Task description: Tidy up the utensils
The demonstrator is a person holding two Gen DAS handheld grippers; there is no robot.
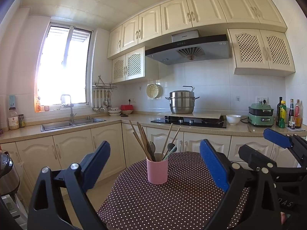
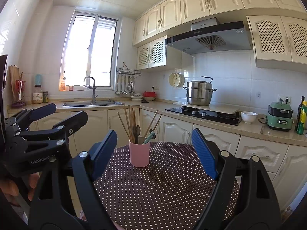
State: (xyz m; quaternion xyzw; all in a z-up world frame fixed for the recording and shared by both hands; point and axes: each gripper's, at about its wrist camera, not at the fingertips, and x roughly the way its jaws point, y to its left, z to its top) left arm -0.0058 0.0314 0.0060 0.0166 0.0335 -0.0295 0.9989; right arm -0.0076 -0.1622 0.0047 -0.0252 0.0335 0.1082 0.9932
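Observation:
A pink cup stands upright on a round table with a brown polka-dot cloth. It holds several wooden chopsticks, a dark fork and dark and pale green spoons. My left gripper is open and empty, its blue pads either side of the cup but nearer the camera. My right gripper is open and empty, also short of the cup. The right gripper shows in the left wrist view, and the left gripper in the right wrist view.
Behind the table runs an L-shaped kitchen counter with a sink, a hob bearing a steel pot, a white bowl, a green appliance and bottles. A kettle is at far left.

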